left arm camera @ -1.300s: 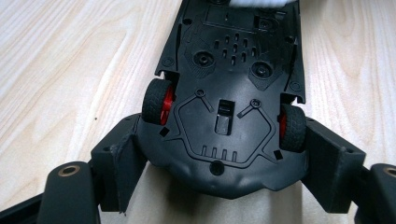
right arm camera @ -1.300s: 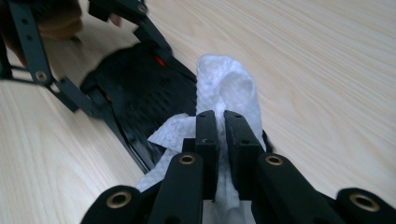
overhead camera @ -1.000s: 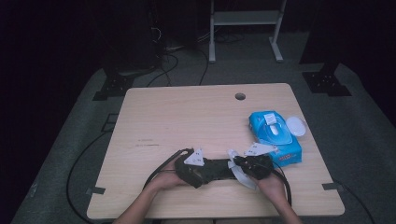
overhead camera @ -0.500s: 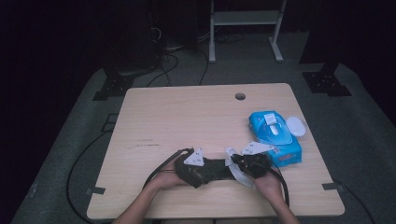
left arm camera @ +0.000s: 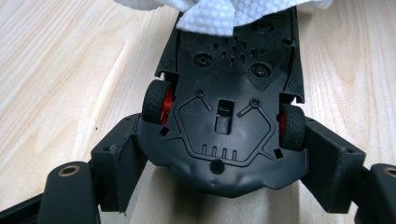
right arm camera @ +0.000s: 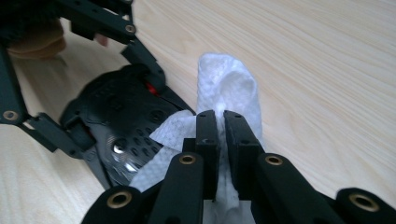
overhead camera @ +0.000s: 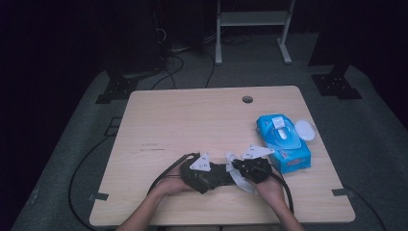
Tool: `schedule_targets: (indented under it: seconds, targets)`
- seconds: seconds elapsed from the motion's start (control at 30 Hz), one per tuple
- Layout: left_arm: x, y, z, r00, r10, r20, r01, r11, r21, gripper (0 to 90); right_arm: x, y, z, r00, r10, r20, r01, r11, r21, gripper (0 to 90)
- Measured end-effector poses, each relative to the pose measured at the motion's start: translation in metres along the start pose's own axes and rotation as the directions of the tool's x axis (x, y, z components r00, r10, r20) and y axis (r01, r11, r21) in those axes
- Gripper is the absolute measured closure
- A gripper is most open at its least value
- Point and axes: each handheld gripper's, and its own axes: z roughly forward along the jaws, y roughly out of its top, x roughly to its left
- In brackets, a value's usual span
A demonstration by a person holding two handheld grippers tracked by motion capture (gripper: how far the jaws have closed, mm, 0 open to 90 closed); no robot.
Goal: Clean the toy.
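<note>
At the near edge of the wooden table (overhead camera: 192, 120), the left gripper (left arm camera: 219, 186) clamps an upturned toy car (left arm camera: 229, 116) by its sides while the right gripper (right arm camera: 220, 122), pinched on a white wipe (right arm camera: 229, 88), rubs its underside; next, judged, fresh strokes along the chassis. Blue wipe pack (overhead camera: 283, 142) right; dark room beyond

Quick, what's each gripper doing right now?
Left gripper: closed on the upside-down toy car.
Right gripper: shut on the white wipe.
</note>
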Motion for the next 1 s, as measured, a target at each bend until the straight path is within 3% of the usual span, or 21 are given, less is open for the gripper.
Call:
schedule_targets:
  seconds: [0.2,0.23,0.43,0.67,0.8,0.87,1.0]
  targets:
    - [-0.001,-0.001,0.001,1.0000,-0.003,-0.005,0.003,0.9999,0.011,23.2,0.022,0.010,0.017,0.9934,-0.034,-0.109,0.034,0.999,-0.007,84.2]
    - [-0.001,-0.002,0.001,1.0000,-0.007,-0.005,0.007,1.0000,0.005,23.2,0.023,0.011,0.019,0.9931,-0.052,-0.105,0.051,0.999,-0.004,84.2]
    - [0.000,0.000,-0.001,1.0000,-0.001,-0.003,0.001,1.0000,-0.002,23.2,0.002,0.007,0.010,0.9980,0.026,-0.057,-0.026,1.000,-0.007,84.3]
    - [-0.001,-0.002,0.000,1.0000,-0.005,-0.007,0.005,0.9999,0.012,23.2,0.020,0.012,0.019,0.9942,-0.044,-0.098,0.044,0.999,-0.005,84.6]
    - [0.000,-0.002,-0.001,1.0000,-0.003,-0.005,0.003,1.0000,0.008,23.2,0.016,0.012,0.015,0.9946,-0.048,-0.092,0.049,0.999,0.010,84.2]
    - [0.000,-0.002,0.000,1.0000,-0.008,-0.004,0.008,1.0000,0.005,23.2,0.014,0.012,0.013,0.9916,-0.037,-0.124,0.041,0.999,0.023,79.7]
    - [0.000,-0.003,0.000,0.9999,-0.009,-0.006,0.009,1.0000,0.003,23.2,0.015,0.013,0.006,0.9911,-0.075,-0.110,0.077,0.997,0.014,70.3]
